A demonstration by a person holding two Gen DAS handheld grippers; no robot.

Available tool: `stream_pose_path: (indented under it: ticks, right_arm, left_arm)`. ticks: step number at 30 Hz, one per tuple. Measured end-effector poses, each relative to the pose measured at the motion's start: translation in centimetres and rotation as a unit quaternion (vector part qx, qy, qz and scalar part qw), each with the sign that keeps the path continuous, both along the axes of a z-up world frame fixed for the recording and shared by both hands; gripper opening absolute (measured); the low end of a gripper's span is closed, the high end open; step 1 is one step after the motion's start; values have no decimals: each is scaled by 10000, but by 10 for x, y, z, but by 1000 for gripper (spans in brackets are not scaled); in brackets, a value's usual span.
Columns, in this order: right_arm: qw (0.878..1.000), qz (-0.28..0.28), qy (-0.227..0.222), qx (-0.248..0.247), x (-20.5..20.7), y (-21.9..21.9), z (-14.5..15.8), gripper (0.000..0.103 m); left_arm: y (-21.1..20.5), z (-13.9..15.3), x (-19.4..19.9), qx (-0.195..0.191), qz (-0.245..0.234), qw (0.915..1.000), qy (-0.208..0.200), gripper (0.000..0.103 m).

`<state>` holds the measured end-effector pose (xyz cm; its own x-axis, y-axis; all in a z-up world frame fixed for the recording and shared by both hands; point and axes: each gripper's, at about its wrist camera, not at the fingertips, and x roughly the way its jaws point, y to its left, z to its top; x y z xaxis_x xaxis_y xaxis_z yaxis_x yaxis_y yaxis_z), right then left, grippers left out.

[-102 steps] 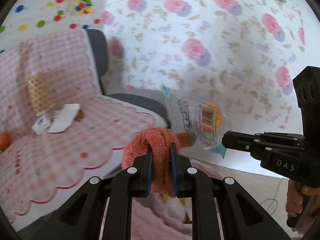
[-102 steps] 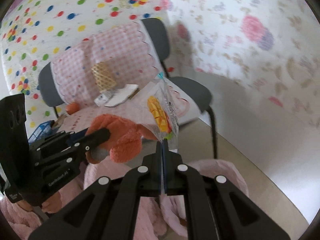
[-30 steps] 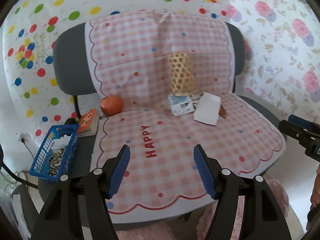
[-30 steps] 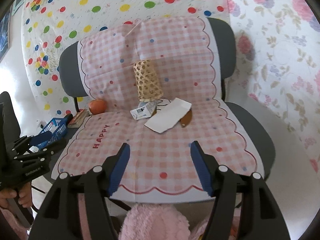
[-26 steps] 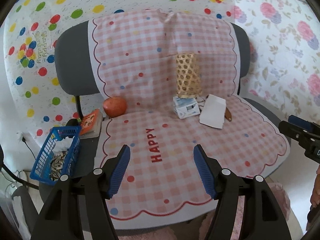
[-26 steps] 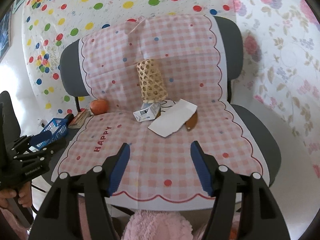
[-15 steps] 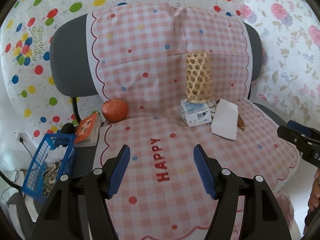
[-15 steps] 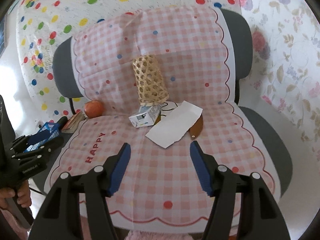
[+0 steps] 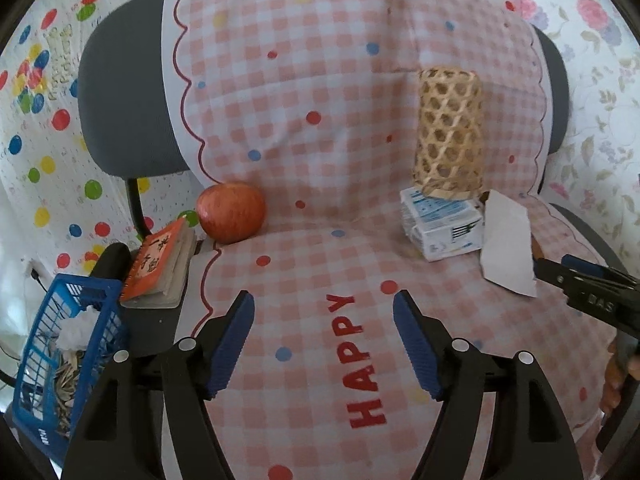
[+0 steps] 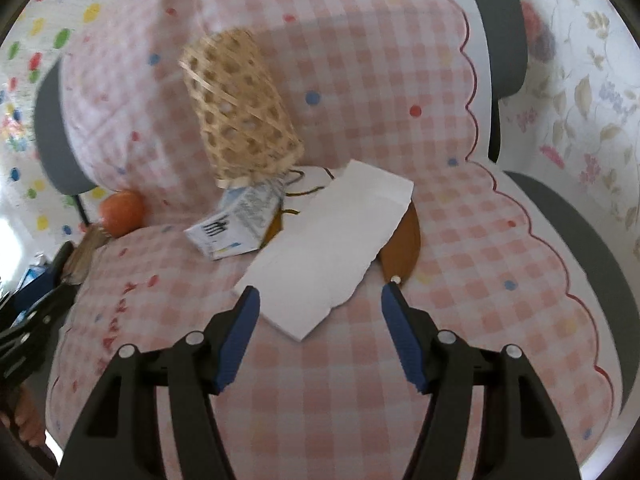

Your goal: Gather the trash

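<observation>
A torn white paper [image 10: 332, 248] lies on the seat of a chair under a pink checked cloth [image 9: 320, 120]; a brown object [image 10: 404, 240] pokes out from beneath it. A crumpled white-and-blue carton [image 9: 444, 228] lies left of the paper, in front of a woven bamboo basket [image 9: 448, 132]. My right gripper [image 10: 319, 291] is open, just above the paper's near end, with nothing gripped. My left gripper [image 9: 322, 298] hovers over the word HAPPY; its jaws are opening, with nothing between them. The right gripper's tip [image 9: 560, 268] is beside the paper [image 9: 506, 248].
A red apple [image 9: 231, 212] sits at the seat's back left. Beyond the cloth's edge lie an orange notebook [image 9: 160, 264] and a blue mesh basket [image 9: 60, 360] with seed shells and tissue. Papered walls stand close behind the chair.
Earlier the left gripper held an orange cloth and the right a plastic wrapper; both are now empty. Over the last second both moved closer and lower over the seat, the right toward the paper.
</observation>
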<state>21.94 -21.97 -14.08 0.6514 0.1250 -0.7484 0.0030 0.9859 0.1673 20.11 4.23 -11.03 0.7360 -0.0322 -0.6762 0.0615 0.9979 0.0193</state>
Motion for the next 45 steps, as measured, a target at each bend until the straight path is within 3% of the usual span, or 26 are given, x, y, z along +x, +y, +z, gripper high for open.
stream_pose_path:
  ticks: [5, 7, 15, 17, 19, 20, 22, 25, 31, 36, 40, 44, 45]
  right_arm:
    - [9995, -198, 256, 3, 22, 8, -15, 75]
    - [9992, -208, 335, -26, 30, 13, -20, 85]
    - [9968, -339, 727, -1, 58, 19, -33, 96]
    - [9978, -244, 616, -20, 54, 21, -30, 88]
    - [9986, -239, 461, -41, 47, 20, -24, 54]
    - [9991, -255, 349, -26, 42, 16, -20, 50]
    - [9994, -254, 186, 112, 36, 10, -12, 27]
    - [9988, -191, -133, 421, 20, -3, 6, 9]
    - [9985, 63, -494, 215, -9, -16, 50, 2]
    - [9967, 213, -361, -691, -32, -16, 70, 2]
    - [9943, 406, -157, -968, -40, -18, 64, 2]
    - [9964, 368, -37, -756, -35, -24, 49, 3]
    - [9969, 285, -51, -727, -37, -29, 46, 13]
  left_arm:
    - [6, -7, 10, 3, 20, 10000, 60, 72]
    - [10, -9, 13, -44, 33, 10000, 77, 72]
    - [15, -10, 14, -114, 61, 9998, 118, 72]
    - [12, -9, 11, -117, 34, 9999, 116, 72]
    - [9, -7, 8, -95, 17, 9999, 122, 72]
    - [7, -6, 7, -83, 9, 9999, 116, 72]
    - [4, -4, 2, -60, 12, 9999, 95, 72]
    - [-2, 0, -2, -51, -22, 10000, 67, 72]
    - [-18, 10, -10, 2, -161, 9999, -43, 72]
    - [-32, 17, -14, -35, -287, 9995, -87, 72]
    - [-42, 17, -14, -70, -365, 9993, -84, 72]
    - [-50, 14, -15, -55, -446, 9990, -46, 72]
    - [-51, 14, -16, -46, -449, 9990, -47, 72]
